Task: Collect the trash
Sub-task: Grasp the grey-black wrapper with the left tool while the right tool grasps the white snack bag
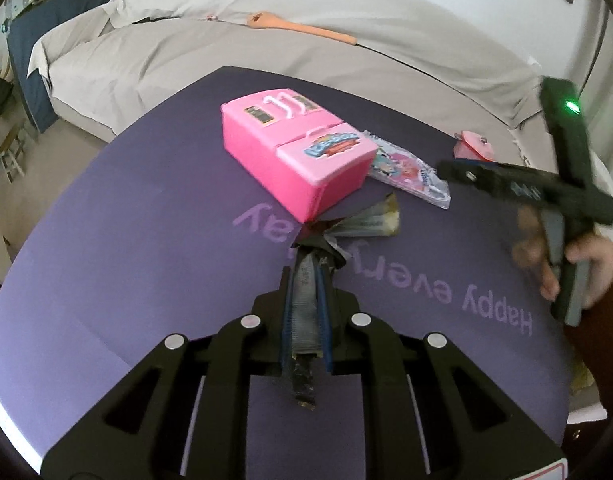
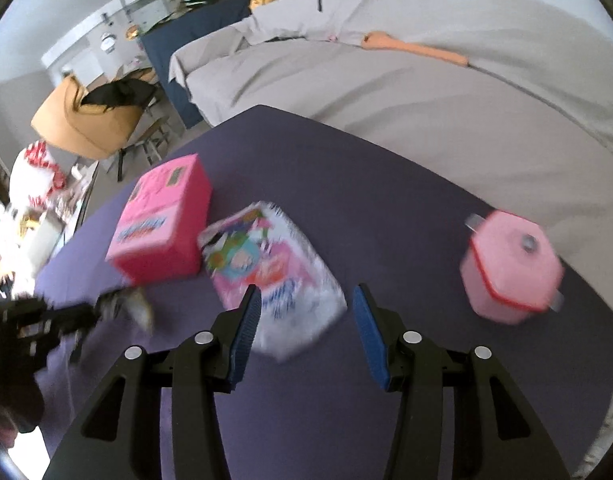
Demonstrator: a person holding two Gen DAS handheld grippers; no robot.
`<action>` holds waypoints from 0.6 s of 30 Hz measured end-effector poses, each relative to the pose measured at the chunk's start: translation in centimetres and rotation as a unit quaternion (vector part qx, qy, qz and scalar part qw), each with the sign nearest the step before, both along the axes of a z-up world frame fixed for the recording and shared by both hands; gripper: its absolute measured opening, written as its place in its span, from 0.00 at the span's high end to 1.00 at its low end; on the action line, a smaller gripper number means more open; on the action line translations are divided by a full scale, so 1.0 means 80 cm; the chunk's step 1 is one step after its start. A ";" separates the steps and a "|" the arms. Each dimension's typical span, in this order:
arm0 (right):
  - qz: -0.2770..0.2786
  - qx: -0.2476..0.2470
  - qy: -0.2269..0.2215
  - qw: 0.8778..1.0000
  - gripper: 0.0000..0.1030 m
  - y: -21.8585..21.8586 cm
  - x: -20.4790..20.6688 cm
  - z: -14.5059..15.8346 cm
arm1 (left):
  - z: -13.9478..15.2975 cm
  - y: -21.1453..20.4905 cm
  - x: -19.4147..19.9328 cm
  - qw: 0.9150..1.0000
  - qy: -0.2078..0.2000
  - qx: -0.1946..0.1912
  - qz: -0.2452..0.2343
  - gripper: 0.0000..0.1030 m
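My left gripper (image 1: 306,276) is shut on a crumpled dark and gold wrapper (image 1: 362,222), whose loose end fans out past the fingertips beside the pink toy fridge (image 1: 294,148). In the right wrist view the same wrapper (image 2: 126,304) shows blurred at the tip of the left gripper (image 2: 86,312). My right gripper (image 2: 306,304) stands open just in front of a colourful pink and white snack packet (image 2: 266,268), with the packet's near end lying between the fingers and no pad pressing on it. That packet (image 1: 406,168) lies flat to the right of the fridge.
A purple mat (image 1: 146,240) with pale lettering covers the table. A pink toy pot (image 2: 510,268) with a lid stands at the right. A grey-covered bed (image 1: 306,40) with an orange wooden spoon (image 1: 298,26) on it runs along the back. A chair and clutter sit at the left.
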State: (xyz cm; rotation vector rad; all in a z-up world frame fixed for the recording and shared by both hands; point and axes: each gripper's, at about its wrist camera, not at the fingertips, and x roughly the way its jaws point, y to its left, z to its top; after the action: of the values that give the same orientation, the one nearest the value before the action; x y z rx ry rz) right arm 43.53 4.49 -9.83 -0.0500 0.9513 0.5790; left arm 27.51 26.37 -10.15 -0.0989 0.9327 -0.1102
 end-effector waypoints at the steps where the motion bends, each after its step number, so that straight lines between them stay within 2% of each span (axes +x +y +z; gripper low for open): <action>1: -0.001 0.009 0.013 1.000 0.48 0.004 0.010 -0.005 | -0.001 0.003 0.000 1.000 0.001 -0.003 0.001 0.90; 4: 0.003 0.017 0.041 0.999 0.46 0.018 0.024 -0.017 | -0.002 0.010 -0.005 1.000 0.002 -0.011 0.003 0.89; 6: 0.009 0.026 0.041 0.999 0.38 0.021 0.022 -0.016 | 0.000 0.013 -0.007 1.000 0.001 -0.015 0.001 0.87; 9: 0.018 0.020 0.037 0.999 0.34 0.027 0.020 -0.017 | 0.000 0.014 -0.006 1.000 0.002 -0.019 0.002 0.85; 14: 0.031 -0.038 0.022 0.999 0.33 0.047 0.017 -0.017 | 0.000 0.020 -0.010 1.000 0.006 -0.023 0.006 0.79; 16: 0.037 -0.086 0.005 0.996 0.33 0.062 0.011 -0.018 | 0.000 0.021 -0.013 1.000 0.007 -0.025 0.006 0.77; 17: 0.040 -0.103 -0.003 0.994 0.34 0.067 0.007 -0.019 | 0.001 0.020 -0.015 1.000 0.007 -0.025 0.007 0.76; 18: 0.041 -0.111 -0.011 0.993 0.41 0.071 0.004 -0.018 | 0.001 0.020 -0.016 1.000 0.007 -0.026 0.008 0.75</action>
State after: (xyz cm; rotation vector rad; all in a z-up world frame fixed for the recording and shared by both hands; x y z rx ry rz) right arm 43.84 10.15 -11.30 -0.2951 0.9930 0.5449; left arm 26.26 28.00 -10.07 -0.1545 0.9433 -0.1196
